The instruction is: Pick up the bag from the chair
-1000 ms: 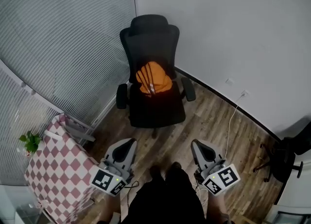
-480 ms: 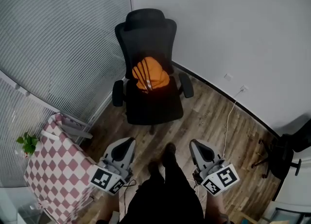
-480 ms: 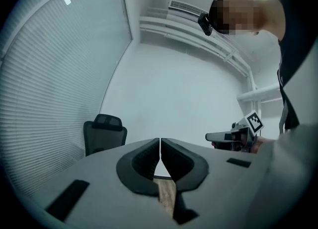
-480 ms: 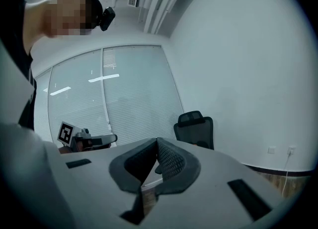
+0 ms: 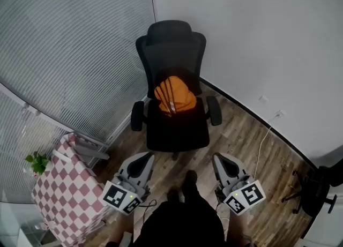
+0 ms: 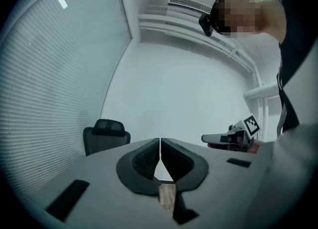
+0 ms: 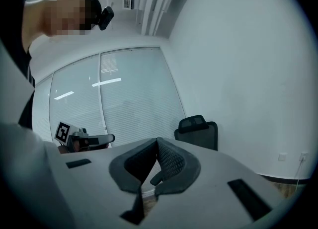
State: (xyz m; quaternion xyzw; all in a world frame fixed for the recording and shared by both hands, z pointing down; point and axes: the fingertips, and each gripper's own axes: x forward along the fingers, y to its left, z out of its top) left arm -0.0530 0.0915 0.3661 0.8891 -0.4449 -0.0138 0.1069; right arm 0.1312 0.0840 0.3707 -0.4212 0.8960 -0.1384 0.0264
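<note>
In the head view, an orange fabric bag [image 5: 174, 96] is seen on the seat of a black mesh office chair [image 5: 172, 58], against its backrest. The left gripper [image 5: 141, 160] and right gripper [image 5: 221, 160] are held well apart from it. In the left gripper view, the jaws are pressed together on nothing. In the right gripper view, the jaws are likewise clenched and empty.

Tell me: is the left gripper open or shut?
Shut. The left gripper shows its jaws touching at the tips, with nothing held between them.
</note>
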